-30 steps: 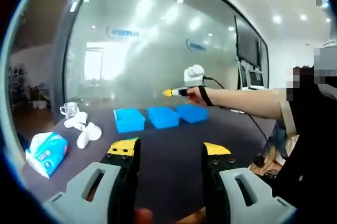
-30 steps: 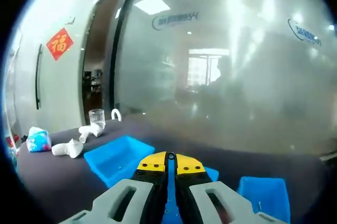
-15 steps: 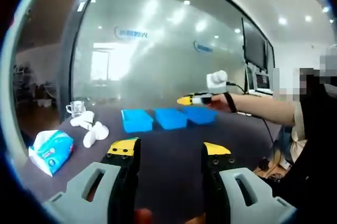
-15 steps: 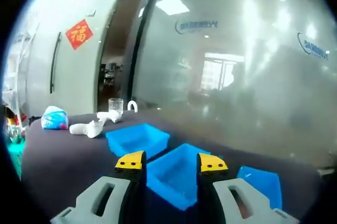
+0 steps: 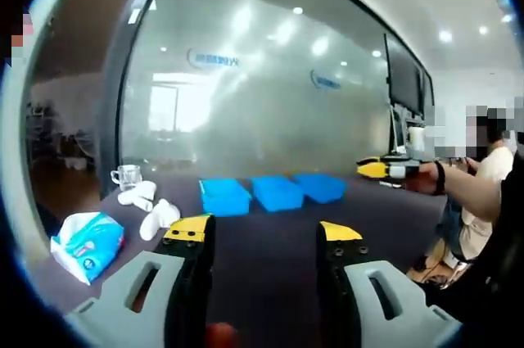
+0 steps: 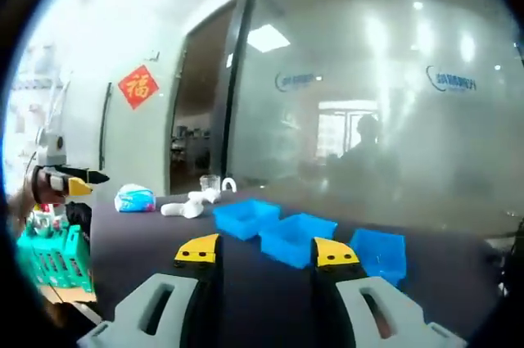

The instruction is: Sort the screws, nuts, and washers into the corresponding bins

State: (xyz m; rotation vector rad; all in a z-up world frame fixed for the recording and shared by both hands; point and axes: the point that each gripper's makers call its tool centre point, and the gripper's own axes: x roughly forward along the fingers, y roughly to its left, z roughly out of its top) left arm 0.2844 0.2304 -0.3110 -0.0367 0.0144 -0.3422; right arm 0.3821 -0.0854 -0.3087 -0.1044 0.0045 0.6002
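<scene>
Three blue bins stand in a row on the dark table: in the left gripper view the left bin (image 5: 224, 196), the middle bin (image 5: 277, 192) and the right bin (image 5: 319, 187). My left gripper (image 5: 264, 231) is open and holds nothing, well short of them. The right gripper (image 5: 383, 169), held by a hand, comes in from the right, beside and clear of the bins. In the right gripper view my right gripper (image 6: 267, 250) is open and holds nothing, and the bins (image 6: 296, 237) lie beyond its tips. The left gripper (image 6: 75, 186) shows at the far left.
A blue tissue pack (image 5: 86, 241), white crumpled items (image 5: 155, 215) and a glass cup (image 5: 127, 176) sit on the table's left part. A green rack (image 6: 53, 258) stands off the table's left end. A frosted glass wall rises behind the table (image 5: 270, 282).
My right gripper went from shut above the bins to open and has drawn back from them. In the left gripper view it has moved rightwards, off the bins.
</scene>
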